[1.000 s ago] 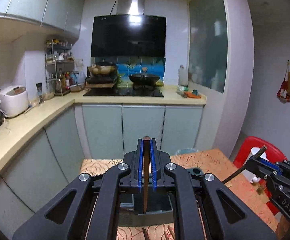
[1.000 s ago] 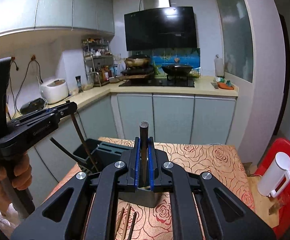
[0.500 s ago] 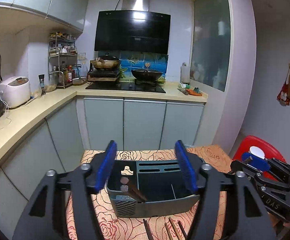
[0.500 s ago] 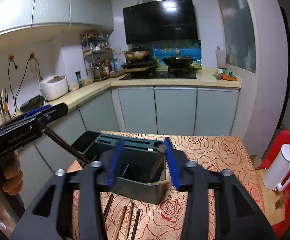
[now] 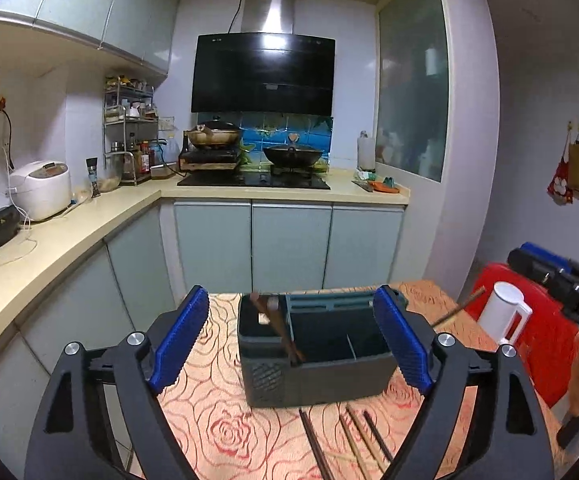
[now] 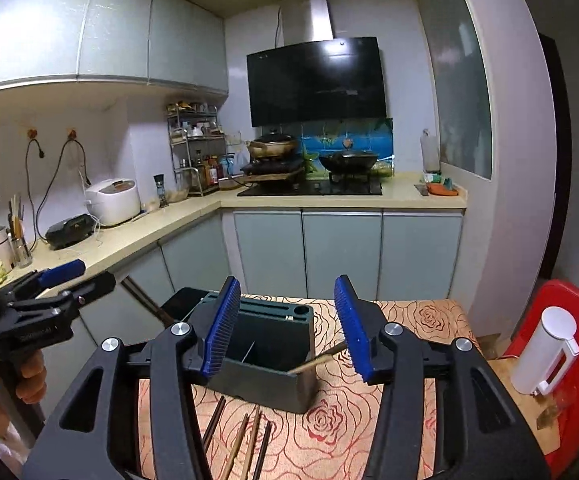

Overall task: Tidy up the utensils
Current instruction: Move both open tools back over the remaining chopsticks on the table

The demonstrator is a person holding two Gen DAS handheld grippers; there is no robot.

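A dark grey utensil holder (image 5: 313, 364) (image 6: 265, 360) stands on the rose-patterned table. Dark chopsticks (image 5: 279, 326) lean in its left compartment. A pale chopstick (image 6: 321, 358) (image 5: 457, 308) leans out of its right corner. Several loose chopsticks (image 5: 353, 440) (image 6: 245, 440) lie on the cloth in front of the holder. My left gripper (image 5: 289, 340) (image 6: 85, 276) hangs above the holder's near side, its jaws opening wide with nothing pressed between them. My right gripper (image 6: 287, 328) (image 5: 525, 258) hovers over the holder, jaws opening too, pads clear of the pale chopstick.
A red chair (image 6: 569, 312) at the table's right holds a white lidded container (image 6: 545, 348) (image 5: 505, 316). A person's hand (image 6: 29, 376) grips the left tool. Behind the table (image 5: 217, 420) run grey cabinets and an L-shaped counter with a rice cooker (image 5: 41, 188).
Both grippers were shut on a chopstick each; both have opened and let go. The chopsticks now rest in the holder, and both grippers have drawn back from it.
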